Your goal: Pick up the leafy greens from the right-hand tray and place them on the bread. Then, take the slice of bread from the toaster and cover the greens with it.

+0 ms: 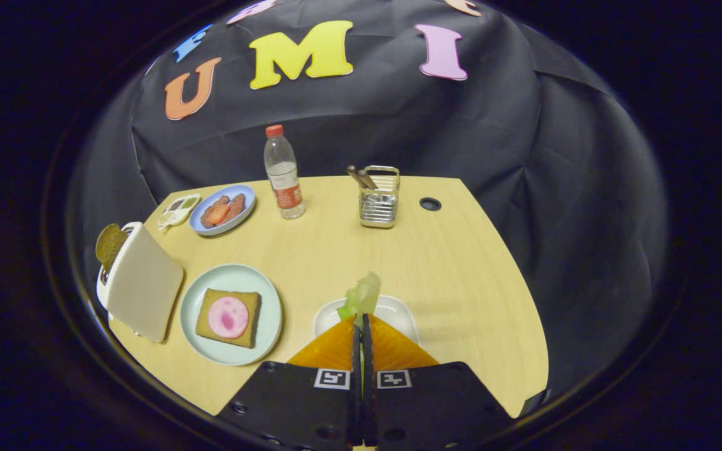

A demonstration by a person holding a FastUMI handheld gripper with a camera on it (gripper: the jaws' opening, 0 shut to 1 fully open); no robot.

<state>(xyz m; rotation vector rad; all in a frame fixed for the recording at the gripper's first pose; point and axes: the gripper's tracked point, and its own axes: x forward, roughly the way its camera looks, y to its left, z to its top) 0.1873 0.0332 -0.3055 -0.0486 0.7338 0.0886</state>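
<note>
Gripper view is showing the tongs (361, 319) pressing together on the leafy greens (362, 295), both fingers clamping the pale green leaf so that it is sticking up just ahead of their tips. The greens are hanging above the white tray (398, 313), which is lying on the tabletop (449, 250) right under the fingers. Left of that tray, a pale round plate (201, 300) is carrying the bread (245, 302) with a pink round slice (228, 317) lying on top. Further left of the tray, the toaster (141, 288) is standing at the tabletop's edge with a slice of bread (109, 244) poking out of its slot. Beyond the tray, a water bottle (283, 172) and a metal holder (379, 197) are standing upright, well apart from it.
</note>
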